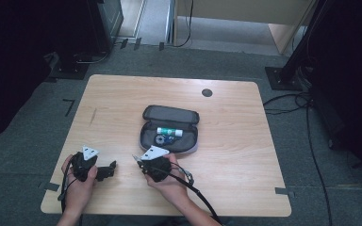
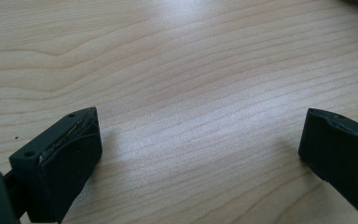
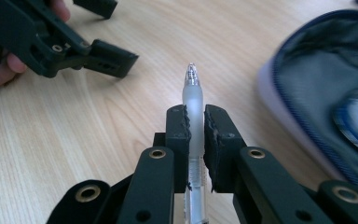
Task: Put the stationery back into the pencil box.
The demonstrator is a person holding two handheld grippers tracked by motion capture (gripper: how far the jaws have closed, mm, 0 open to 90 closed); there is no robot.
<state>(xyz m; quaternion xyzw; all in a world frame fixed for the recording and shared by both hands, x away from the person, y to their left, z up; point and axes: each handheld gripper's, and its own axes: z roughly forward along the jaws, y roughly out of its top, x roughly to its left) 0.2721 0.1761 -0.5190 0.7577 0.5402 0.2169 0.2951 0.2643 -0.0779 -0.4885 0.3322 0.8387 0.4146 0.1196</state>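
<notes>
A pale wooden worktop seen from above, with an open grey pencil case near its centre. The right hand-held gripper is clamped on a clear pen, pads pressing both sides of its frosted barrel. In the right gripper view, the pen's long axis runs straight out along the jaws toward twelve o'clock, tip leading. From that hand-held gripper the pencil case lies at about two o'clock, just beside it, so the right hand is much the nearer to it. Inside the case lies a white and green tube, perhaps a glue stick, beside a dark round item; its label is too small to read. The left hand-held gripper rests over bare wood at the worktop's seven o'clock, jaws spread wide and holding nothing.
</notes>
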